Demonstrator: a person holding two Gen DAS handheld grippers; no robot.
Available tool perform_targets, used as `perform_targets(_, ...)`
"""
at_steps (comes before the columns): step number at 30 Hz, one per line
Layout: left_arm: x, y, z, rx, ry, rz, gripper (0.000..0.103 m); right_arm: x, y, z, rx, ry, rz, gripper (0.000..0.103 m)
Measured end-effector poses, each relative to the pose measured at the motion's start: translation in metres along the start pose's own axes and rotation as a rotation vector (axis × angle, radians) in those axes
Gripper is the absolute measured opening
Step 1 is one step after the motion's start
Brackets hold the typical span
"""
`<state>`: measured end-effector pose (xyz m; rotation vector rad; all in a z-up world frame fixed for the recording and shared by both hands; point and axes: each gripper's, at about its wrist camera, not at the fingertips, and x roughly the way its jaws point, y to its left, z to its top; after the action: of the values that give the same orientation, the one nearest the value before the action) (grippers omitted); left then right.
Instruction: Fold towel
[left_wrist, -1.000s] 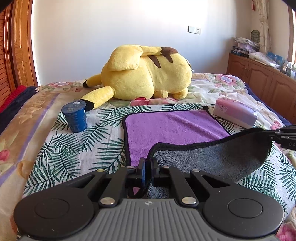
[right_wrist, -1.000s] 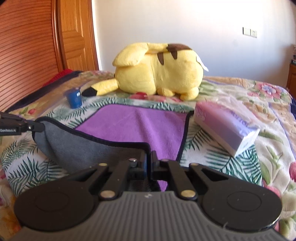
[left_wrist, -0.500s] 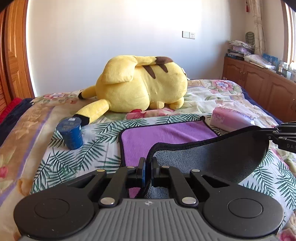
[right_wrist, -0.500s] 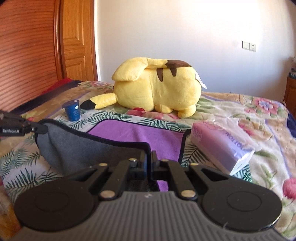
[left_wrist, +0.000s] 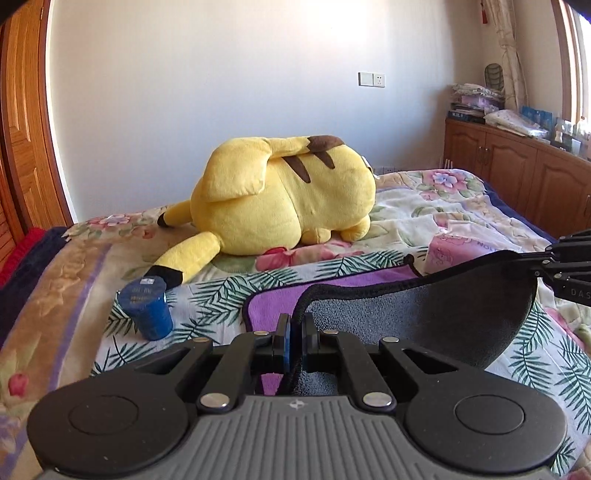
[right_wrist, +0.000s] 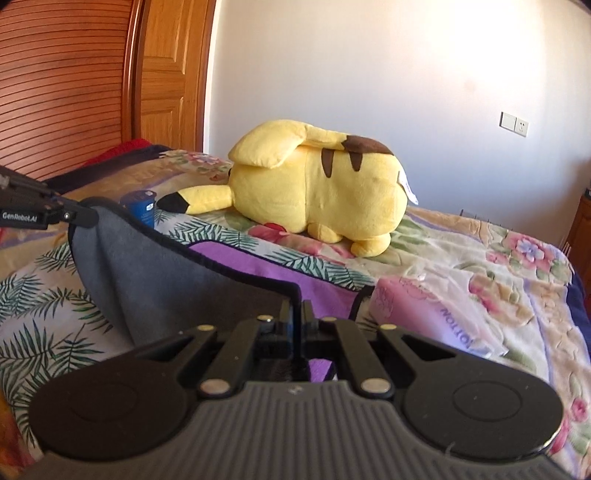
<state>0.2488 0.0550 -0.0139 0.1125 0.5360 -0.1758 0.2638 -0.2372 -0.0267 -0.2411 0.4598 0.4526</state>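
Observation:
A towel, purple on top and grey underneath with a black hem, lies on the bed. Its near edge is lifted, so the grey underside hangs between my two grippers, above the flat purple part. My left gripper is shut on the towel's near left corner. My right gripper is shut on the near right corner. In the right wrist view the grey side stretches left to the left gripper. The right gripper shows at the right edge of the left wrist view.
A big yellow plush toy lies beyond the towel. A blue cup stands left of the towel. A pink tissue pack lies to its right. Wooden cabinets line the right wall, a wooden door the left.
Both grippers have risen and moved forward toward the plush toy, carrying the towel's near edge higher and further over the purple part.

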Motion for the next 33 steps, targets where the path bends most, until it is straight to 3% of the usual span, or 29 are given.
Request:
perform_targets(16, 0.014, 0.006, 0.034, -0.006, -0.040, 0.061, 0.000, 0.012, -0.018, 0.033, -0.001, -0.023, -0.010, 0.004)
perform_targets(33, 0.053, 0.009, 0.059, 0.005, -0.048, 0.066, 0.000, 0.043, -0.028, 0.049, -0.051, -0.057, -0.047, 0.004)
